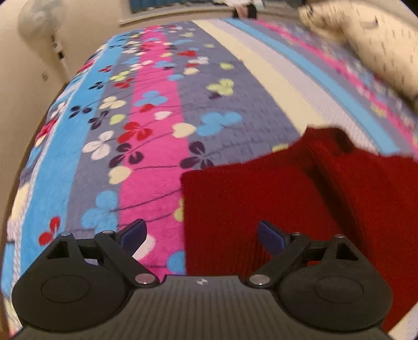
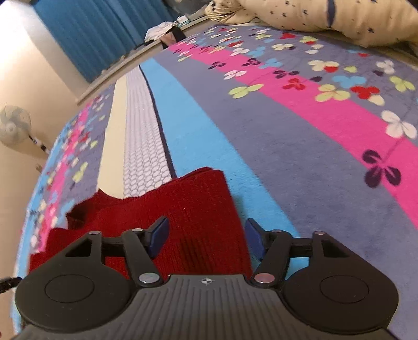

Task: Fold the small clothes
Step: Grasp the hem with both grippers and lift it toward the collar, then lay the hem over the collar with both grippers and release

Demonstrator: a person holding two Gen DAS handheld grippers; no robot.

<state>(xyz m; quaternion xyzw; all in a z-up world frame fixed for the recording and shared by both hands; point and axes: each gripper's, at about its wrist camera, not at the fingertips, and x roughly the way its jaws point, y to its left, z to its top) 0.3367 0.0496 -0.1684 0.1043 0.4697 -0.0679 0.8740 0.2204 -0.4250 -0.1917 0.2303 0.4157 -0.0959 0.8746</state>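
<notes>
Left wrist view: the left tongs stand wide apart, blue pads bare, nothing between them. They hang above the near left edge of a dark red ribbed-knit garment, which lies flat on the bed. The left pad sits over the blanket, the right pad over the red knit. The garment fills the frame from 6 to 3 o'clock; its left edge runs straight, and its far edge shows a dark notch, probably a neckline, near 2 o'clock. Contact between tongs and cloth cannot be told.

Right wrist view: the right tongs are also spread wide and grip nothing. The same red garment lies below and ahead of them, from 6 towards 9 o'clock. The left pad is over the knit; the right pad is just beside the garment's right edge, over a light blue stripe. A folded or doubled corner shows at the garment's far right end.

Beneath both: a fleece bed blanket striped in grey, pink, light blue and cream, printed with clover shapes in several colours.

Farther off: a cream pillow with small dark marks at 1 o'clock, blurred in the left view. A white standing fan at 9 o'clock by the wall. Blue curtains at 11 o'clock.
</notes>
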